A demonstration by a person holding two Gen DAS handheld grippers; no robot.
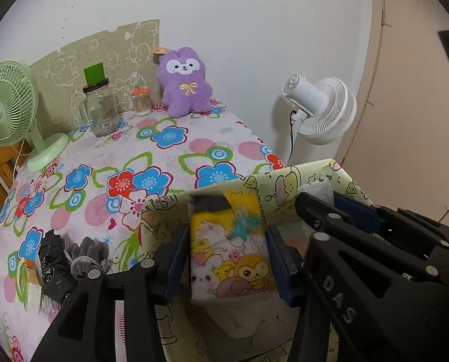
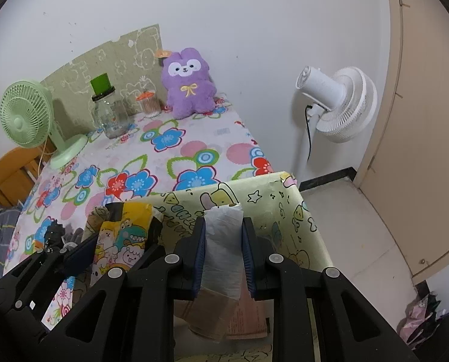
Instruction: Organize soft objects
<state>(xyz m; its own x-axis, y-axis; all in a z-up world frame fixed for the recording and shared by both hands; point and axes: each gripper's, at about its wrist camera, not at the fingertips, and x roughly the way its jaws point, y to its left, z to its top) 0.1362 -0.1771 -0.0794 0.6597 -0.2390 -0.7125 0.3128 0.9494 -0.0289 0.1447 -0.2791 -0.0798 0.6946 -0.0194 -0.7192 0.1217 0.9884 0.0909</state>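
A yellow cartoon-printed soft pack [image 1: 230, 253] stands upright between the fingers of my left gripper [image 1: 227, 229], inside the pale yellow cartoon-print box [image 1: 285, 193]. Its upper end is blurred, and the blue pads flank its sides without visibly squeezing it, so the gripper is open. My right gripper [image 2: 223, 221] is shut on a white crinkly plastic-wrapped pack [image 2: 223, 241], held over the same box [image 2: 254, 199] just right of the left gripper [image 2: 120, 241]. A purple plush animal [image 1: 186, 83] sits at the table's far edge against the wall.
The flowered tablecloth [image 1: 164, 150] carries a green desk fan [image 1: 7, 102], a glass jar [image 1: 100, 111] and a cotton-swab tub [image 1: 140, 101] at the back. A grey drawstring pouch [image 1: 85, 256] and a black bundle [image 1: 54, 265] lie left of the box. A white standing fan [image 2: 336, 102] is on the floor.
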